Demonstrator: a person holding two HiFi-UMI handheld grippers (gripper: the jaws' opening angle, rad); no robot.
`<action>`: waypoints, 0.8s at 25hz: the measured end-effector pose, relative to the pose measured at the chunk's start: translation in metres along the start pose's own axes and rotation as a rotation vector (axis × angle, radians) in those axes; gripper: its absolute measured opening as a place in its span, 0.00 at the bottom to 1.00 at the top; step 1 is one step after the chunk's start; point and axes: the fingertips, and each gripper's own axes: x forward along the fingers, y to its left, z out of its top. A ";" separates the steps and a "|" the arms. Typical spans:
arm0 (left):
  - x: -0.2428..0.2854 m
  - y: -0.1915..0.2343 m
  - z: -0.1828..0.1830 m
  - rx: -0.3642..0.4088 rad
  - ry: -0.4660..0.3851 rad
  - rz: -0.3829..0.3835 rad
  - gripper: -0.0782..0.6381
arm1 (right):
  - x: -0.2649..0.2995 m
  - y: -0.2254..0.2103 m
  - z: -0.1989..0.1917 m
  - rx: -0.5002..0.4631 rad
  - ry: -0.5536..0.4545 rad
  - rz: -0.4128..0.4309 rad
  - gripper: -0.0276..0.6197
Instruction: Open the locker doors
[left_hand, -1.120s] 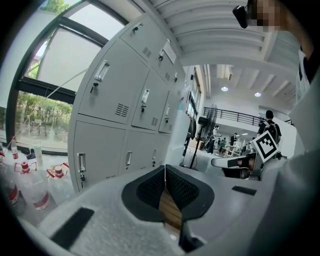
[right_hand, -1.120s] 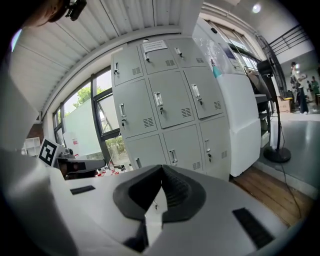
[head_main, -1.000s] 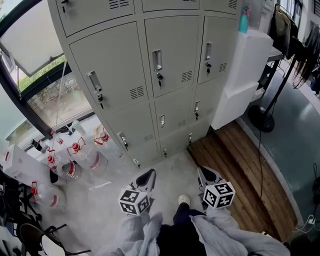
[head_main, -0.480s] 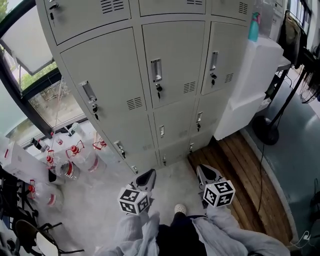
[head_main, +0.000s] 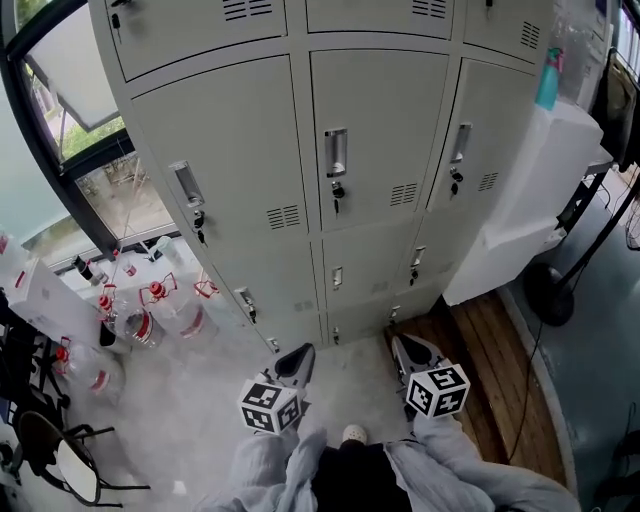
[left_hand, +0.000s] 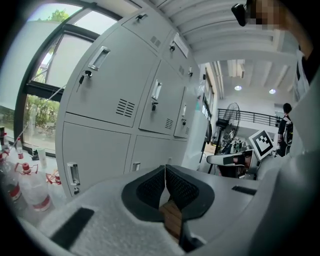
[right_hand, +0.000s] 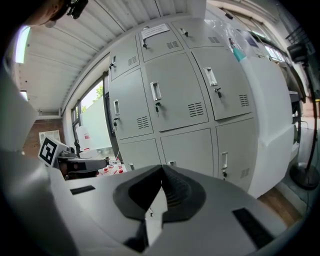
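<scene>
Both sets of jaws are squeezed fully together with nothing between them, so the left gripper (left_hand: 165, 169) and right gripper (right_hand: 161, 168) are empty. They're held side by side, low in front of the person, pointing at the lockers (head_main: 230, 120). Nothing touches the tips. Ahead of them and well apart is the bottom row of doors, with the middle row above that, higher than the jaws. Straight up from between the two grippers is the centre door (head_main: 390, 110), closed like every other door in sight. The doors are flat, taller than wide, and face the grippers. Each has a handle (head_main: 336, 152), a slim upright slot near its left edge, with a key (head_main: 337, 193) hanging just under it. Out past the left gripper's side, water jugs (head_main: 180, 320) with red caps sit on the floor by the window (head_main: 120, 195). Off the right gripper's side a white unit (head_main: 530, 190) stands against the lockers, with wooden boards (head_main: 480, 350) below it
</scene>
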 end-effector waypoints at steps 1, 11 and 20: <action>0.001 0.000 -0.001 -0.003 0.000 0.000 0.13 | 0.005 0.000 -0.001 -0.004 0.004 0.012 0.04; 0.011 0.014 0.029 0.026 -0.050 0.009 0.13 | 0.053 0.022 0.036 -0.058 -0.061 0.097 0.04; 0.022 0.036 0.111 0.116 -0.088 -0.018 0.13 | 0.080 0.056 0.119 -0.115 -0.131 0.162 0.04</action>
